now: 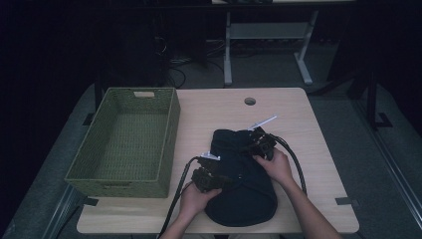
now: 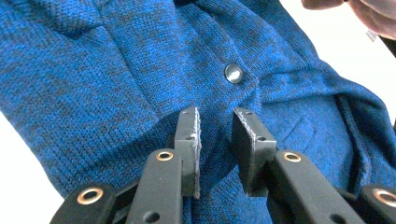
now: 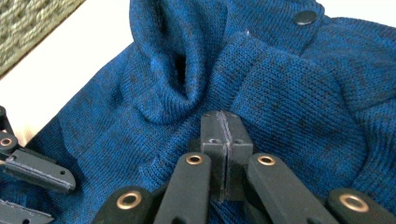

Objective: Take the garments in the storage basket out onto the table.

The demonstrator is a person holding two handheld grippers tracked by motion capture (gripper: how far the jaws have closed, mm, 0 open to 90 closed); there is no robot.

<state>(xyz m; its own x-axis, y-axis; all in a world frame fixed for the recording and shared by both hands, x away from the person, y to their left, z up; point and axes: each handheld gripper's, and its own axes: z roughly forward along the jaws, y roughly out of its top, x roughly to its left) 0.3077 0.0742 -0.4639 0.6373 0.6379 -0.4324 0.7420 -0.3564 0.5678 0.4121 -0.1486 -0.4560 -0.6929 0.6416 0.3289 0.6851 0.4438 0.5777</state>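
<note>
Blue knit sweater (image 1: 241, 181) lies right of wicker basket (image 1: 124, 142) (green). Left claw (image 2: 216, 122) narrowly open over knit nr snap button (image 2: 233, 73); right claw (image 3: 225, 122) closed, pinching nothing visible.

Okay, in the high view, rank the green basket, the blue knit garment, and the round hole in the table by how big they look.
1. The green basket looks largest.
2. The blue knit garment comes next, clearly smaller than the basket, though both grippers and hands cover parts of it.
3. The round hole in the table is by far the smallest.

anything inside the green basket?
Nothing visible: the green basket shows a bare woven floor. Its near wall hides the strip of floor just behind it. The blue sweater lies outside, on the table.
</note>
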